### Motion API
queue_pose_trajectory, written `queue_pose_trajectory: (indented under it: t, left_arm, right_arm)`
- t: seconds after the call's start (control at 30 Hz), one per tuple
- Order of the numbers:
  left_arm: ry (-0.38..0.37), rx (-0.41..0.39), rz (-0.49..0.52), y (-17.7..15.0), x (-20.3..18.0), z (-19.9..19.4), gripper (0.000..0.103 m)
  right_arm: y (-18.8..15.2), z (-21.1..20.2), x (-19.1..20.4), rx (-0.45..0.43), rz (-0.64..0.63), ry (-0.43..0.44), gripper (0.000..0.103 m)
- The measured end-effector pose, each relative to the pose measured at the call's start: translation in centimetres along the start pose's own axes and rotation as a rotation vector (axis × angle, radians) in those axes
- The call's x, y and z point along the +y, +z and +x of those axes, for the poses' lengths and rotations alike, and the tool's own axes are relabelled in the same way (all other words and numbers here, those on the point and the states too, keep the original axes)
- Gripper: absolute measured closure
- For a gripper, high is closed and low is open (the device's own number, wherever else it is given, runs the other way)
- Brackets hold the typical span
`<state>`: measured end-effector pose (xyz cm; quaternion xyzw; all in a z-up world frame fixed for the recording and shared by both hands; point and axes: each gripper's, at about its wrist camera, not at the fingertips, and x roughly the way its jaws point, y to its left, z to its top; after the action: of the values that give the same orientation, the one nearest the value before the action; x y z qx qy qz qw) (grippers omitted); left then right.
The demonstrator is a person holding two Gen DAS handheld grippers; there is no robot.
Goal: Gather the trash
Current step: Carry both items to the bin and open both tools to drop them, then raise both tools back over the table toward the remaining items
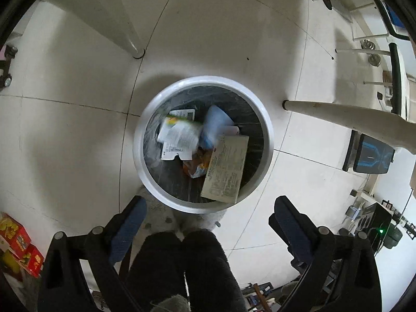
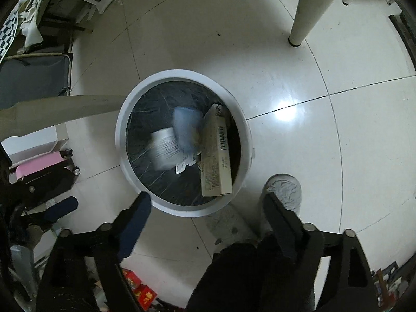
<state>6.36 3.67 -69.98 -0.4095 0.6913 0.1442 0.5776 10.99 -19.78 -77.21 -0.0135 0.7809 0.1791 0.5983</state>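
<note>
A round white trash bin [image 1: 267, 140] with a dark liner stands on the floor below both grippers. Inside lie a beige printed carton [image 1: 226, 169], a white leaflet-like package [image 1: 179, 137], a pale blue plastic piece [image 1: 215, 124] and an orange wrapper [image 1: 197, 163]. My left gripper [image 1: 210, 205] hangs open just over the bin's near rim, with nothing between its fingers. In the right wrist view the bin [image 2: 122, 135] holds the carton [image 2: 217, 161], a blurred white package [image 2: 165, 148] and the blue plastic [image 2: 187, 127]. My right gripper [image 2: 208, 197] stands open and empty over the near rim.
White table legs [image 1: 338, 114] [image 2: 306, 7] rise beside the bin on a pale tiled floor [image 1: 221, 41]. A person's dark fuzzy trouser legs [image 1: 182, 265] and grey slippers [image 2: 284, 189] stand close to the bin. Red boxes [image 1: 15, 236] sit at the left, a wheeled pink case [image 2: 39, 166] nearby.
</note>
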Motion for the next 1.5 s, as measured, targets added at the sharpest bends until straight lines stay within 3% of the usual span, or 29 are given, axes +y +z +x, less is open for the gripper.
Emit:
queue_pose_trajectory:
  t: [0.2,0.4,0.57,1.1,1.37,1.5]
  left_arm:
    - [0.055,-0.029,0.03,-0.8,-0.5,-1.1,0.002]
    - [0.184,-0.098,0.105,-3.4,-1.6,-4.5,0.002]
    - [0.236,-0.142,0.153,-6.3,-1.9,-8.1,0.002]
    - [0.262,-0.281,0.24,-16.8,-3.6,-22.5,0.002]
    - [0.242,-0.388,0.256,-19.4,-4.7,-30.3,0.002]
    - [0.243,-0.453,0.242,-19.0,-5.4,-33.8,0.002]
  right_arm:
    - [-0.6,-1.8,0.2,-0.028,-0.034,-0.051,0.004]
    - [-1.7,-5.3,0.9,-0.062,-0.073,-0.119,0.003]
    - [-3.6,-9.2,1.9,-0.08,-0.1,-0.168,0.003]
    - [-12.7,-26.3,8.3,-0.161,-0.199,-0.164,0.003]
    - [-16.3,-35.8,11.7,-0.216,-0.206,-0.12,0.003]
    - [-16.4,-39.4,13.2,-0.254,-0.195,-0.08,0.003]
